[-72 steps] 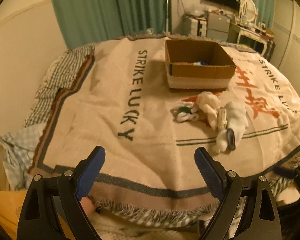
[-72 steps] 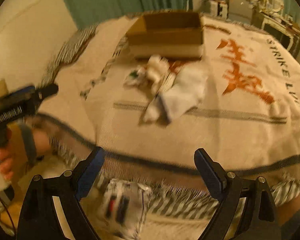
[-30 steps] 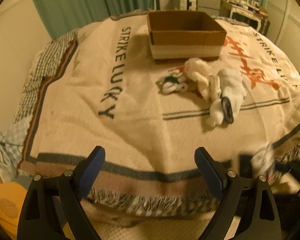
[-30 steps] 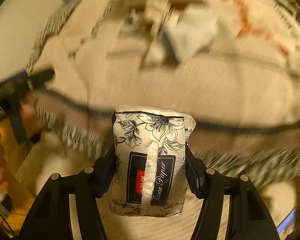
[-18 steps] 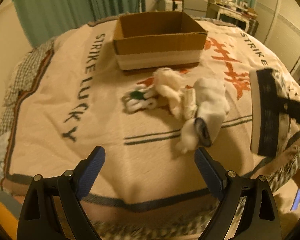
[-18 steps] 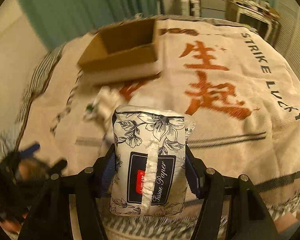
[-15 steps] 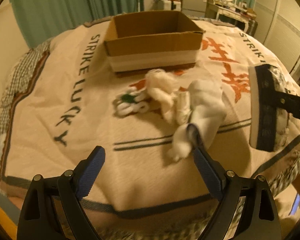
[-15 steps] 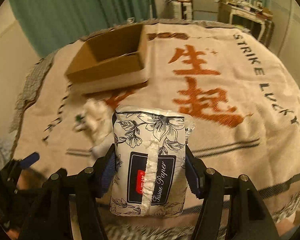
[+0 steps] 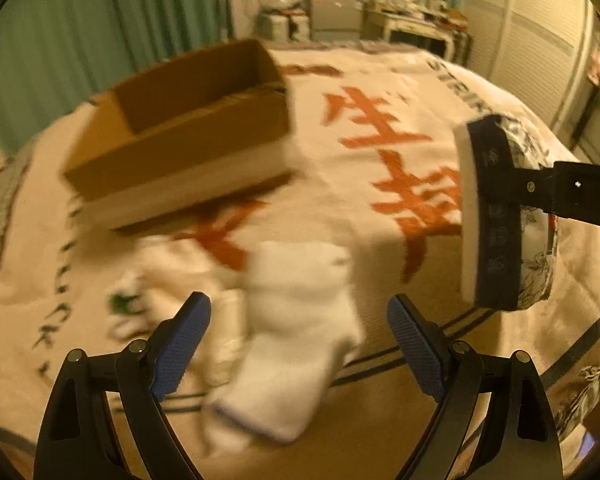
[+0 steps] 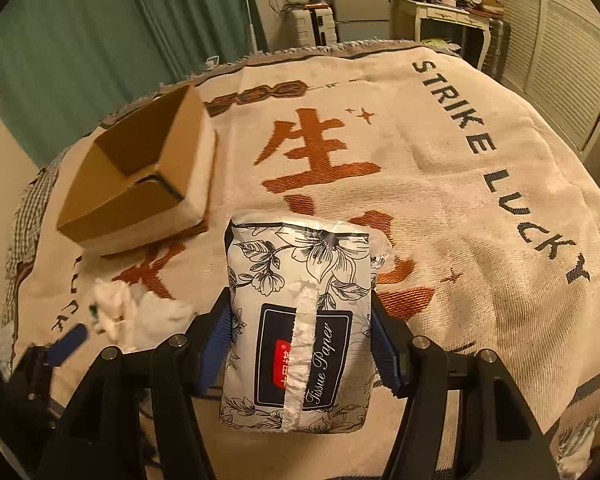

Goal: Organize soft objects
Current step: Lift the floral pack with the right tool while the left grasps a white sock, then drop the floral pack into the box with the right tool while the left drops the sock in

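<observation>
Home bedroom — blanket-covered bed, green curtains, dressing table

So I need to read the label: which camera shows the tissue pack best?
The right wrist view: the tissue pack faces the lens, sharp, clamped in the right gripper, its print legible. The left wrist view shows it only edge-on at the right.
</observation>
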A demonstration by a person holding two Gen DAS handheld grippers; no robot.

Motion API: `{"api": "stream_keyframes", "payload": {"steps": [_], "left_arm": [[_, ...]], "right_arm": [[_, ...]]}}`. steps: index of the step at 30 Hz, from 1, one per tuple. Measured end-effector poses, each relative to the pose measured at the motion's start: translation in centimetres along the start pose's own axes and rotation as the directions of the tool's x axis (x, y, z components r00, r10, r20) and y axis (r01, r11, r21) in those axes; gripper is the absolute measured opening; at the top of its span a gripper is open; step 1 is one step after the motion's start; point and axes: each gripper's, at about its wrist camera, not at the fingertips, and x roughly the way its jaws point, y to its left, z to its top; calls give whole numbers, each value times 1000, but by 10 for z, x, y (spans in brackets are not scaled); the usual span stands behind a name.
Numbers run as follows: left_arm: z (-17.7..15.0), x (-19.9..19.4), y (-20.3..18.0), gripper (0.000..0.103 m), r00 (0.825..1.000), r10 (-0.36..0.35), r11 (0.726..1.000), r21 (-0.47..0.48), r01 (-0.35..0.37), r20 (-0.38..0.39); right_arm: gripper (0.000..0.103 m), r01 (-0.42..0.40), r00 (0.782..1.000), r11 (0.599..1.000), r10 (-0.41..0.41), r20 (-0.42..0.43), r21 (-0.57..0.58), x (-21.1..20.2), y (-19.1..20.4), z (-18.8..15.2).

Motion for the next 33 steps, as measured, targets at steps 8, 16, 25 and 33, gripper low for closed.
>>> {"api": "stream_keyframes", "payload": {"steps": [8,16,25,33], "left_arm": [[9,55,3,72,993,53,998,-10,-54,-109],[17,18,20,57,996,-59,995,-80,53,-69],[32,-92,43,57,991,-98,992,-64,104,96],[83,-162,93,57,970,-91,994,-38,102,226]], "right_arm": [[62,-24,999,999,25,-36,38,18,-21,-3],[62,-27,1000,999,27,-2,40,2,-22,1],[62,-60,990,997,67,127,-54,-77,26,8],[62,-99,956,982,139,260,-161,-150,95,38]]}}
